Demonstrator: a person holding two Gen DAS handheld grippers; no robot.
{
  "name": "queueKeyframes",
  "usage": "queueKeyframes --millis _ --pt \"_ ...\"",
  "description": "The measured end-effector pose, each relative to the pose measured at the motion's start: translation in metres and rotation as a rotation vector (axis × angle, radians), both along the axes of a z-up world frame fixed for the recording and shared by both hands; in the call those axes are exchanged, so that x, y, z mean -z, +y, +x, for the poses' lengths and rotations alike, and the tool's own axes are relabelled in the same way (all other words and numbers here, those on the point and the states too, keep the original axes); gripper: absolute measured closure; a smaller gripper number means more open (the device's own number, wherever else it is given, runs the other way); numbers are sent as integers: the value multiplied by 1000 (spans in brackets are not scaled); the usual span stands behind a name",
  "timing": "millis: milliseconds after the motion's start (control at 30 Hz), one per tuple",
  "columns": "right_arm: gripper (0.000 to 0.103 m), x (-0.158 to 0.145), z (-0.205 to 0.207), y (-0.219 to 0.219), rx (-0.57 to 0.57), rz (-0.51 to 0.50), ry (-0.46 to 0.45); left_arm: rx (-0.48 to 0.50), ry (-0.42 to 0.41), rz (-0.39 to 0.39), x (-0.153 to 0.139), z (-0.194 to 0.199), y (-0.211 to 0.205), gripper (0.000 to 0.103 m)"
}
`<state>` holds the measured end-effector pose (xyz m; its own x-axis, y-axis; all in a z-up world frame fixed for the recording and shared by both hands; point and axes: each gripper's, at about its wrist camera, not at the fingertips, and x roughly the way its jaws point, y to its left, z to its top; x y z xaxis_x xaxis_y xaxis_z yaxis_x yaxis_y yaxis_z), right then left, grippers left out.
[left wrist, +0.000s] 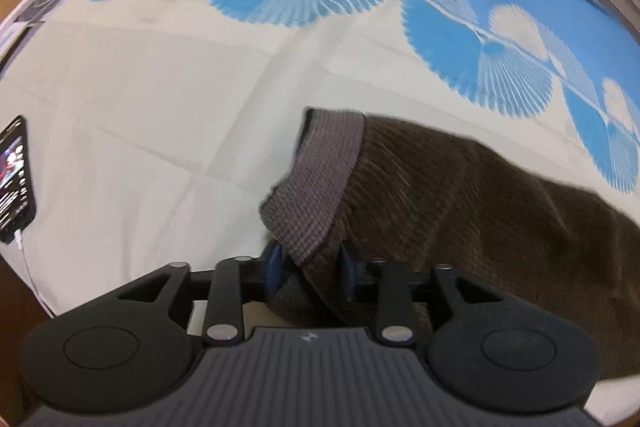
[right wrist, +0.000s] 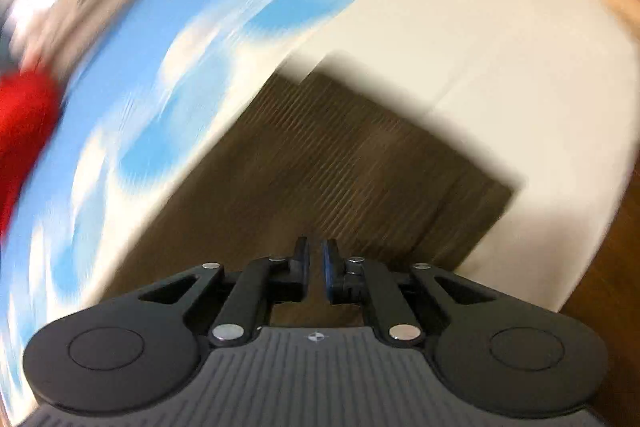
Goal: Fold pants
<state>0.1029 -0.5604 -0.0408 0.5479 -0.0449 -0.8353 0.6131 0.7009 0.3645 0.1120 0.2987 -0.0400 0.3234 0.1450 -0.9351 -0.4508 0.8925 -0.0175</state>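
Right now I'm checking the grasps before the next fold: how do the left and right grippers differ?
The left gripper has its jaws set wide, with the ribbed grey cuff of the brown pants between them; the right gripper has its jaws nearly together, with no cloth visibly between them. The left view is sharp, the right view is motion-blurred. Both point at the pants on the blue-and-white bedsheet.

No words or numbers can be read; the lit phone (left wrist: 14, 175) screen at the left edge is too blurred.
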Motion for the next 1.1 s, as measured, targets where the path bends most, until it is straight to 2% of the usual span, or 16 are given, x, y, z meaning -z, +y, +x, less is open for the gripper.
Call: queueKeyframes --millis 33,67,200,300,367,433,500,567,600,633,767,867,933,1100 --pt "94 0 -5 -19 91 14 -14 -27 -2 17 -2 -1 3 50" --pt "93 5 -10 -33 150 43 -17 -43 -6 33 -4 -2 5 47" --pt "77 38 -14 -66 270 190 33 -88 -95 128 -22 -3 4 48" --pt "65 55 -15 -68 269 217 47 -87 -146 89 -28 -1 5 48" --pt "64 56 -7 -69 241 174 42 -54 -155 51 -27 3 2 48" --pt "62 55 2 -65 214 135 38 -14 -134 56 -25 8 -5 48" --pt "62 57 10 -65 172 100 36 27 -117 74 -22 13 -14 48" --pt "76 53 15 -59 125 46 57 61 -97 96 -17 18 -23 48" --pt "88 51 17 -56 106 24 61 83 -90 109 -16 20 -28 48" --pt "93 47 18 -54 93 2 53 102 -87 120 -13 21 -31 48" --pt "96 11 8 -47 76 -70 -41 173 -69 149 -6 25 -47 48" --pt "96 -11 -14 -51 123 -96 -95 211 -70 155 -3 26 -53 48" --pt "96 -11 -26 -58 159 -107 -59 226 -68 153 -2 26 -55 48" --pt "96 18 -30 -83 213 -85 50 239 -58 164 1 25 -52 48"
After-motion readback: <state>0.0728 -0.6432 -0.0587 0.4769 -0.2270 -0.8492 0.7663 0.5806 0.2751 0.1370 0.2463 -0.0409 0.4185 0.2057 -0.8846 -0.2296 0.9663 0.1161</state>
